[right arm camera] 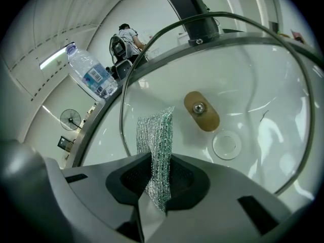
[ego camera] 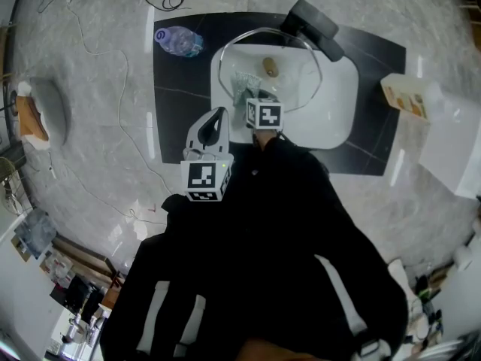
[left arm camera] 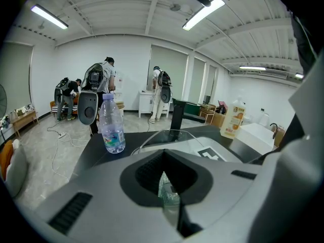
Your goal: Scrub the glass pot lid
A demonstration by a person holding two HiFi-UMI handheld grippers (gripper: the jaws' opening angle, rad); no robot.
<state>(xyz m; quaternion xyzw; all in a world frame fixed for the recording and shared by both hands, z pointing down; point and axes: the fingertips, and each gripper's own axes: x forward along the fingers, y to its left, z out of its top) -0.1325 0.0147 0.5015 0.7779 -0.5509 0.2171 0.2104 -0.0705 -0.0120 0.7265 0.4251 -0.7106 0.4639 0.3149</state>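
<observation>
While the right gripper [right arm camera: 158, 189] is clenched on a strip of mesh scrubber [right arm camera: 156, 135], the strip stands up out of its jaws and points at the glass ahead. Just beyond the scrubber's free end is the glass lid [right arm camera: 258, 80], resting in the white basin [ego camera: 334, 119]. Its metal rim curves round both sides of the right gripper view, and its brown knob [right arm camera: 201, 111] sits a little right of the scrubber's line. Whether the mesh touches the glass I cannot tell.

So the lid is dead ahead of the right gripper. The coming stroke looks to me like a short push forward onto the glass, then a rub across toward the knob.

The left gripper [ego camera: 219, 116] sits just beside the right one, on its left, at the basin's near-left edge. Its jaws are drawn together with nothing plainly held, though a sliver of mesh shows in the slit between them in its own view. It is farther from the lid's middle but near the rim, so I judge it the one placed to steady the lid if it slides.

Farther off on the dark desk [ego camera: 376, 55], a water bottle [ego camera: 179, 41] stands left of the basin, well apart from the work.
</observation>
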